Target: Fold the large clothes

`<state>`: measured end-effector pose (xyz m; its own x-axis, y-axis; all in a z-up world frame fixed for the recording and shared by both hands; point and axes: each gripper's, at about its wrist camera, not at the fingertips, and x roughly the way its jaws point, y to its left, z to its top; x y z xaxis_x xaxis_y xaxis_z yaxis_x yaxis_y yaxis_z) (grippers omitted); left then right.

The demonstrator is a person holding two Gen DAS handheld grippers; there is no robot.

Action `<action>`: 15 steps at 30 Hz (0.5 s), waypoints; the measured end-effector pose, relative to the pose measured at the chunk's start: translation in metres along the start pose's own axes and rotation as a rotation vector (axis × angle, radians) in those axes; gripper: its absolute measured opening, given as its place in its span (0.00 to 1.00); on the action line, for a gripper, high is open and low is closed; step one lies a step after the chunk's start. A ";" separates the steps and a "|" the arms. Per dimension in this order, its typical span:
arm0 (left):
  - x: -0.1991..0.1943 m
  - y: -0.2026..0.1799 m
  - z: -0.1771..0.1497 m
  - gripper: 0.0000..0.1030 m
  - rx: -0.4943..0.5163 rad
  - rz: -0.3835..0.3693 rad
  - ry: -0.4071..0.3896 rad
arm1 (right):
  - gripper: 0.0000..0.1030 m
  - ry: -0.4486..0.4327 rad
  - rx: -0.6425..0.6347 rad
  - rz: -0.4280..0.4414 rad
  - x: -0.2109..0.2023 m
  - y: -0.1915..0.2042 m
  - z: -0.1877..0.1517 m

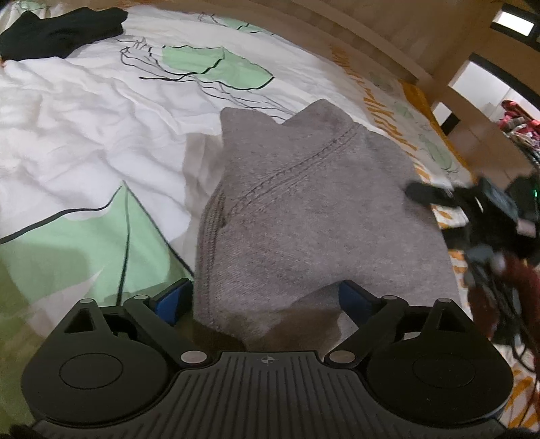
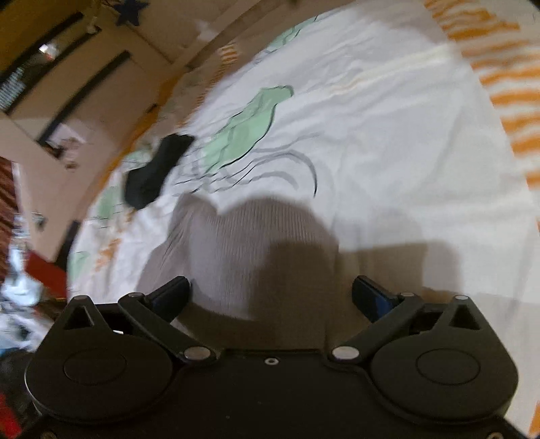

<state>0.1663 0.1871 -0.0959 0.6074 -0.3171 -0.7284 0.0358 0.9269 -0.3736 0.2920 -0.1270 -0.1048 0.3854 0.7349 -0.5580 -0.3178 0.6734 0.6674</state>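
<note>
A grey knitted garment [image 1: 303, 209] lies folded in a thick stack on the bed. My left gripper [image 1: 266, 297] is open, its blue-padded fingers [image 1: 172, 299] standing either side of the garment's near edge, not closed on it. The same grey garment shows in the right wrist view [image 2: 243, 250], blurred and partly in shadow. My right gripper [image 2: 270, 293] is open just above its near edge, holding nothing. The right gripper also shows blurred at the garment's right side in the left wrist view [image 1: 435, 197].
The bed cover [image 1: 84, 128] is white with green leaf prints and an orange-patterned border [image 2: 516, 101]. A black garment [image 1: 60, 30] lies at the far corner, also in the right wrist view [image 2: 155, 172]. A wooden bed frame [image 1: 371, 37] runs along the far side. Clutter lies beside the bed [image 2: 20, 290].
</note>
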 end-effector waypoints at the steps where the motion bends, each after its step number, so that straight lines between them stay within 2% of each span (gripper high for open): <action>1: 0.001 0.000 0.000 0.90 0.001 -0.012 -0.001 | 0.99 0.008 0.000 0.035 -0.004 -0.002 -0.005; 4: 0.005 -0.002 0.001 0.86 0.007 -0.062 0.005 | 1.00 0.032 -0.048 0.101 -0.004 -0.001 -0.016; 5: 0.007 -0.003 0.002 0.82 0.010 -0.074 0.008 | 1.00 0.039 -0.073 0.108 -0.002 0.000 -0.018; 6: 0.008 -0.003 0.002 0.79 0.009 -0.084 0.011 | 0.92 0.043 -0.087 0.123 0.002 0.002 -0.018; 7: 0.009 -0.003 0.002 0.78 0.003 -0.094 0.012 | 0.78 0.041 -0.083 0.139 0.004 0.001 -0.018; 9: 0.009 -0.001 0.003 0.72 -0.019 -0.124 0.009 | 0.66 0.038 -0.060 0.151 0.006 0.000 -0.016; 12: 0.012 -0.009 0.004 0.72 -0.041 -0.171 0.004 | 0.61 0.032 -0.068 0.162 -0.001 0.002 -0.014; 15: 0.022 -0.031 0.007 0.72 -0.012 -0.186 -0.001 | 0.60 0.022 -0.071 0.170 -0.009 0.002 -0.009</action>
<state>0.1845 0.1524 -0.0961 0.5922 -0.4825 -0.6454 0.1380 0.8498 -0.5087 0.2797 -0.1311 -0.1029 0.3021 0.8396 -0.4515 -0.4375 0.5429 0.7169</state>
